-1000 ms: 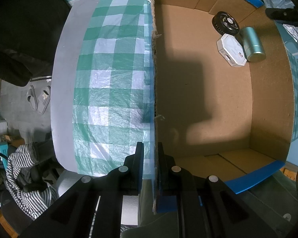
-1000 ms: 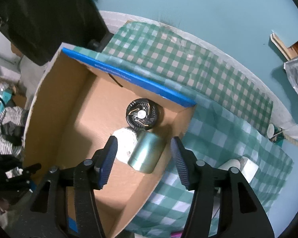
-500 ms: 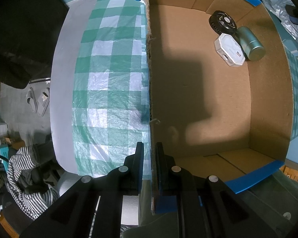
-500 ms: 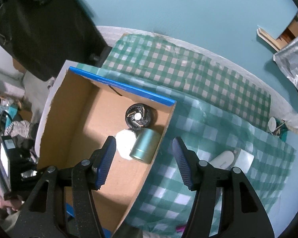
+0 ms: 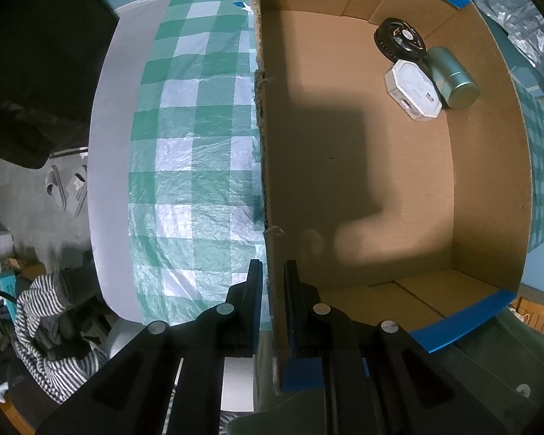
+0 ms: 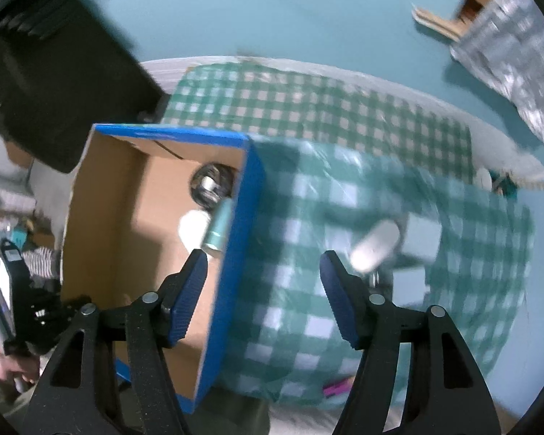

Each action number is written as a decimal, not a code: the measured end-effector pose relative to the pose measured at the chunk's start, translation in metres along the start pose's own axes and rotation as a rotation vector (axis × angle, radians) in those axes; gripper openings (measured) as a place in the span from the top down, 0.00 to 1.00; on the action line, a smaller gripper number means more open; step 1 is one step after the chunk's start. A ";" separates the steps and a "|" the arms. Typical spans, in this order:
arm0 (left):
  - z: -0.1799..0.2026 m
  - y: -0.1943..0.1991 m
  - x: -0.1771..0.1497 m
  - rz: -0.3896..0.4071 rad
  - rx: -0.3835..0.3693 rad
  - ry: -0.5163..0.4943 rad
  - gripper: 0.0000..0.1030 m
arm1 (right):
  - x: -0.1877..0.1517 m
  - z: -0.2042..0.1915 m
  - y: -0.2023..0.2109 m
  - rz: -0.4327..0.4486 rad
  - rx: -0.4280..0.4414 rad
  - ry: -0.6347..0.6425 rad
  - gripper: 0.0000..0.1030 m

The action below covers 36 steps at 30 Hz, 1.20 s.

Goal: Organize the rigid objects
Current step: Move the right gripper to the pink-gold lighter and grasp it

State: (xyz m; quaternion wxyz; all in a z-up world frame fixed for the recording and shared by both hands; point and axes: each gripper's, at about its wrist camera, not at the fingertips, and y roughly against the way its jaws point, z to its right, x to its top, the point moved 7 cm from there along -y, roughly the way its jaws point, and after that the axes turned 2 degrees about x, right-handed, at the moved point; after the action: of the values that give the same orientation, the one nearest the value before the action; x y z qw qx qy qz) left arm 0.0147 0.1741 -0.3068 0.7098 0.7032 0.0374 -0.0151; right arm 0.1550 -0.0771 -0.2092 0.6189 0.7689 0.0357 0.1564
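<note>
On the table (image 5: 105, 166), a green-and-white checked plastic cloth (image 5: 196, 152) carries an open corrugated cardboard box (image 5: 362, 188) with blue tape on its rims. The left tongs (image 5: 272, 272) are clamped on the box's torn wall edge, one black finger on each side. Three rigid objects lie together in the box's far corner: a round black ribbed fan (image 5: 399, 41), a flat white octagonal case (image 5: 413, 88) and a smooth green metallic cylinder (image 5: 452, 78) on its side, touching the case. The right tongs (image 6: 263, 272) hang over the box's blue rim and the cloth; their ridged blue pads (image 6: 188, 297) are moving apart with nothing gripped between them. In the right wrist view, blurred, a rounded white oblong (image 6: 375, 244) and a pale square block (image 6: 422, 237) lie on the cloth outside the box, just beside each other. A crinkled silver foil sheet (image 6: 515, 43) hangs at the upper right.
</note>
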 end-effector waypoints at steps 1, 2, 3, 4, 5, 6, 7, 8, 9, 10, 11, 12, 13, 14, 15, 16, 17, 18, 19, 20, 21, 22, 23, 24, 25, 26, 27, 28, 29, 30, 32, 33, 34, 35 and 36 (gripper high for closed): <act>0.000 0.001 0.000 0.000 0.000 -0.002 0.89 | -0.005 0.006 -0.001 -0.006 -0.002 -0.019 0.36; 0.000 0.001 0.000 0.000 0.000 -0.003 0.89 | -0.013 0.015 -0.003 -0.017 -0.008 -0.048 0.36; 0.000 0.001 0.000 0.000 0.000 -0.003 0.89 | -0.019 0.022 -0.005 -0.026 -0.016 -0.073 0.36; 0.000 0.001 0.000 0.000 -0.001 -0.004 0.89 | -0.027 0.031 -0.007 -0.037 -0.022 -0.102 0.36; 0.000 0.001 0.000 -0.001 -0.001 -0.004 0.89 | -0.036 0.042 -0.010 -0.050 -0.029 -0.136 0.36; 0.000 0.000 0.000 -0.001 0.000 -0.005 0.89 | -0.045 0.051 -0.012 -0.061 -0.034 -0.166 0.36; 0.000 0.000 0.001 -0.001 -0.002 -0.007 0.89 | -0.053 0.058 -0.014 -0.070 -0.039 -0.195 0.36; 0.001 0.000 0.001 -0.002 -0.002 -0.009 0.89 | -0.062 0.067 -0.017 -0.077 -0.040 -0.225 0.36; 0.001 0.000 0.001 -0.003 -0.001 -0.011 0.89 | -0.071 0.076 -0.020 -0.085 -0.041 -0.256 0.36; 0.002 0.000 0.001 -0.005 -0.001 -0.015 0.89 | -0.081 0.086 -0.023 -0.096 -0.048 -0.293 0.36; 0.003 -0.001 0.001 -0.006 -0.001 -0.018 0.89 | -0.087 0.092 -0.026 -0.106 -0.056 -0.319 0.36; 0.003 -0.001 0.001 -0.007 0.000 -0.023 0.89 | -0.095 0.099 -0.029 -0.113 -0.062 -0.346 0.36; 0.005 0.000 0.002 -0.007 0.002 -0.030 0.89 | -0.101 0.104 -0.031 -0.116 -0.064 -0.368 0.36; 0.006 0.000 0.003 -0.007 0.003 -0.035 0.89 | -0.109 0.110 -0.034 -0.121 -0.067 -0.398 0.36; 0.007 0.000 0.003 -0.007 0.003 -0.039 0.89 | -0.114 0.114 -0.036 -0.125 -0.069 -0.418 0.36; 0.008 0.001 0.003 -0.007 0.005 -0.043 0.89 | -0.122 0.119 -0.039 -0.129 -0.071 -0.443 0.36; 0.008 0.002 0.004 -0.007 0.007 -0.046 0.89 | -0.127 0.123 -0.041 -0.130 -0.070 -0.459 0.36; 0.008 0.002 0.004 -0.009 0.006 -0.046 0.89 | -0.134 0.127 -0.044 -0.135 -0.071 -0.481 0.36; 0.009 0.001 0.004 -0.010 0.004 -0.045 0.89 | -0.142 0.132 -0.048 -0.141 -0.073 -0.505 0.36; 0.010 0.003 0.005 -0.011 0.003 -0.046 0.89 | -0.147 0.134 -0.051 -0.148 -0.074 -0.523 0.37; 0.010 0.003 0.006 -0.011 0.004 -0.047 0.89 | -0.154 0.137 -0.054 -0.156 -0.073 -0.542 0.36; 0.009 0.003 0.005 -0.012 0.005 -0.049 0.89 | -0.161 0.141 -0.059 -0.164 -0.067 -0.568 0.36; 0.009 0.003 0.005 -0.013 0.006 -0.050 0.89 | -0.167 0.144 -0.061 -0.165 -0.059 -0.589 0.37; 0.009 0.003 0.005 -0.013 0.007 -0.052 0.89 | -0.173 0.147 -0.064 -0.168 -0.046 -0.616 0.37; 0.009 0.003 0.005 -0.014 0.008 -0.052 0.89 | -0.176 0.148 -0.066 -0.172 -0.037 -0.631 0.37; 0.008 0.003 0.005 -0.014 0.008 -0.051 0.89 | -0.181 0.150 -0.069 -0.173 -0.025 -0.651 0.37; 0.008 0.003 0.005 -0.015 0.008 -0.051 0.89 | -0.185 0.152 -0.071 -0.174 -0.017 -0.668 0.37; 0.008 0.003 0.005 -0.016 0.008 -0.050 0.89 | -0.188 0.154 -0.074 -0.178 -0.013 -0.682 0.39; 0.007 0.003 0.005 -0.016 0.008 -0.049 0.89 | -0.194 0.157 -0.077 -0.181 -0.009 -0.696 0.44; 0.007 0.003 0.005 -0.016 0.007 -0.048 0.89 | -0.197 0.159 -0.079 -0.183 -0.005 -0.706 0.47; 0.007 0.002 0.006 -0.018 0.007 -0.049 0.89 | -0.201 0.161 -0.083 -0.184 0.011 -0.726 0.48; 0.007 0.002 0.006 -0.018 0.008 -0.050 0.89 | -0.203 0.162 -0.085 -0.186 0.016 -0.731 0.48; 0.007 0.002 0.006 -0.017 0.007 -0.050 0.89 | -0.205 0.163 -0.087 -0.190 0.013 -0.735 0.49; 0.007 0.002 0.006 -0.017 0.007 -0.050 0.89 | -0.207 0.165 -0.088 -0.193 0.006 -0.740 0.50; 0.006 0.002 0.006 -0.017 0.006 -0.048 0.89 | -0.211 0.167 -0.090 -0.195 0.001 -0.746 0.50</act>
State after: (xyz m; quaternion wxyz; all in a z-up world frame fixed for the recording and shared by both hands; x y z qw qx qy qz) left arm 0.0212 0.1686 -0.3051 0.7082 0.7045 0.0263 -0.0381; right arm 0.0148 -0.2655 -0.3686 0.6011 0.7662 -0.1189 -0.1935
